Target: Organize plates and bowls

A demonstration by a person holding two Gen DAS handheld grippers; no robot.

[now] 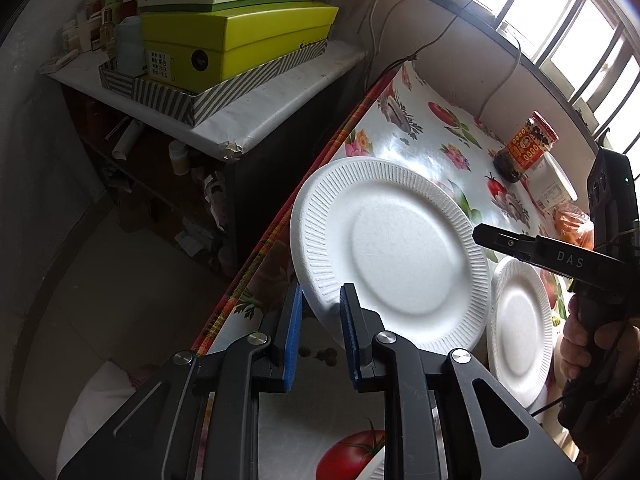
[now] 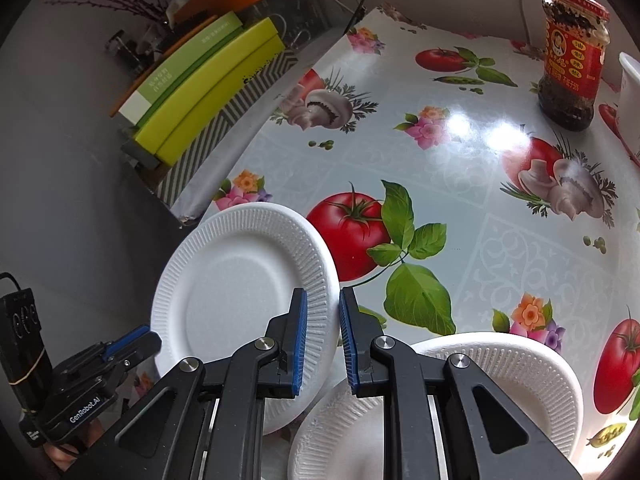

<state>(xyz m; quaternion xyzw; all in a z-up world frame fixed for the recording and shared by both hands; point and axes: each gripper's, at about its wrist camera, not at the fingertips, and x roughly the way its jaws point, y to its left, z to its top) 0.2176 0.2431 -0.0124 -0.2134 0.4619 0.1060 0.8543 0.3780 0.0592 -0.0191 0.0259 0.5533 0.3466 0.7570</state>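
Note:
A white ribbed foam plate is held tilted above the flowered tablecloth; it also shows in the right wrist view. My left gripper straddles its near rim with a gap between the blue pads. My right gripper straddles its right rim, also with a gap, and shows in the left wrist view. A second plate lies on the table. In the right wrist view a foam plate and another foam dish lie under my right gripper.
A jar of chilli sauce stands at the far right of the table, next to a white container. Green boxes are stacked on a side cabinet left of the table. The table's left edge drops to the floor.

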